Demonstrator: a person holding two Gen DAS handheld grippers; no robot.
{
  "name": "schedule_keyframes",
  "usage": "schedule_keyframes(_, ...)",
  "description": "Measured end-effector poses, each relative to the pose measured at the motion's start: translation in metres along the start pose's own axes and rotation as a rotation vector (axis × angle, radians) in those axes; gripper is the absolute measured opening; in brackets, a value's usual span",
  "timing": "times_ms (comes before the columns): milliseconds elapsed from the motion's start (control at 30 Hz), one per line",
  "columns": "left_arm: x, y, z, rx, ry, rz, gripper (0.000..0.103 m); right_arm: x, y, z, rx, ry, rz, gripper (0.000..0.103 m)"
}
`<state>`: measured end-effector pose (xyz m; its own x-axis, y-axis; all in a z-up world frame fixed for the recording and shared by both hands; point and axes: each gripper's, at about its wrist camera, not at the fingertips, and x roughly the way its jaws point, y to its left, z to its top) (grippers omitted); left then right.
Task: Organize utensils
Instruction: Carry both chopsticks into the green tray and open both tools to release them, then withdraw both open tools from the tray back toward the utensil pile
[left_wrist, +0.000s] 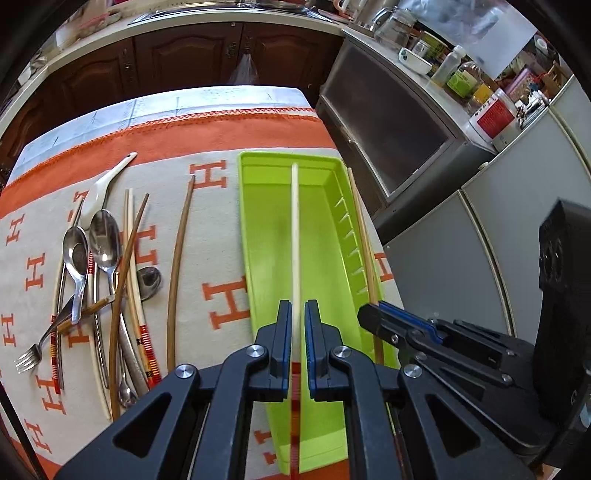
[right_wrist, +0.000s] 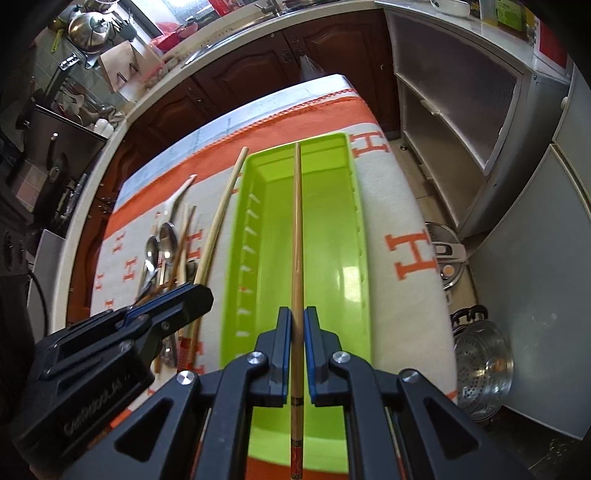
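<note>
A lime-green tray (left_wrist: 321, 258) lies on the orange-and-white cloth. Above it my left gripper (left_wrist: 297, 306) is shut on a pale chopstick (left_wrist: 294, 221) with a red-banded end, which points along the tray's length. My right gripper (right_wrist: 297, 312) is shut on a wooden chopstick (right_wrist: 296, 221), also over the tray (right_wrist: 332, 240). The two grippers hang side by side: the right gripper (left_wrist: 367, 312) shows at the tray's right edge in the left wrist view, and the left gripper (right_wrist: 199, 291) at its left edge in the right wrist view. A pile of spoons (left_wrist: 105, 243), a fork (left_wrist: 27, 360) and chopsticks lies left of the tray.
A lone brown chopstick (left_wrist: 181, 258) lies between the pile and the tray. A white ceramic spoon (left_wrist: 99, 192) tops the pile. Grey cabinets (left_wrist: 388, 129) stand right of the table, with a steel steamer pot (right_wrist: 484, 373) and a cooker lid (right_wrist: 447, 258) on the floor.
</note>
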<state>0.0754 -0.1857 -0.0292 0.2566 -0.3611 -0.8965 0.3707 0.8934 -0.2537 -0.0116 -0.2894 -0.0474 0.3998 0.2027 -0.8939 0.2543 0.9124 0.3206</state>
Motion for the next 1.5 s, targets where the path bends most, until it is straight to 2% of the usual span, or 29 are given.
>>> schedule_keyframes(200, 0.006, 0.000, -0.003, 0.009, 0.000, 0.068, 0.032, 0.015, -0.007, 0.009, -0.004, 0.037, -0.062, 0.008)
schedule_keyframes(267, 0.003, 0.005, -0.005, -0.001, -0.006, 0.104, 0.051, 0.017, -0.009, 0.009, -0.002, 0.048, -0.068, 0.008)
schedule_keyframes(333, -0.003, 0.012, -0.007, -0.014, -0.020, 0.123, 0.065, 0.018, -0.010, 0.007, -0.011, 0.053, -0.073, 0.008)
schedule_keyframes(367, -0.007, 0.015, -0.009, -0.022, -0.034, 0.134, 0.068, 0.018, -0.010, 0.006, -0.017, 0.055, -0.075, 0.009)
schedule_keyframes(467, -0.017, 0.024, -0.012, -0.028, -0.041, 0.168, 0.068, 0.018, -0.009, -0.001, -0.029, 0.060, -0.094, 0.014)
schedule_keyframes(667, -0.034, 0.043, -0.022, -0.047, -0.039, 0.227, 0.068, 0.017, -0.006, -0.018, -0.008, 0.087, -0.087, 0.014)
schedule_keyframes(867, -0.057, 0.069, -0.031, -0.125, -0.057, 0.234, 0.068, 0.010, 0.005, -0.031, -0.006, 0.096, -0.074, 0.014)
schedule_keyframes(1233, -0.099, 0.122, -0.053, -0.270, -0.111, 0.266, 0.068, -0.009, 0.050, -0.038, -0.087, 0.074, -0.032, 0.014)
schedule_keyframes(1500, -0.117, 0.150, -0.063, -0.310, -0.147, 0.311, 0.072, -0.012, 0.085, -0.037, -0.160, 0.059, -0.011, 0.014)
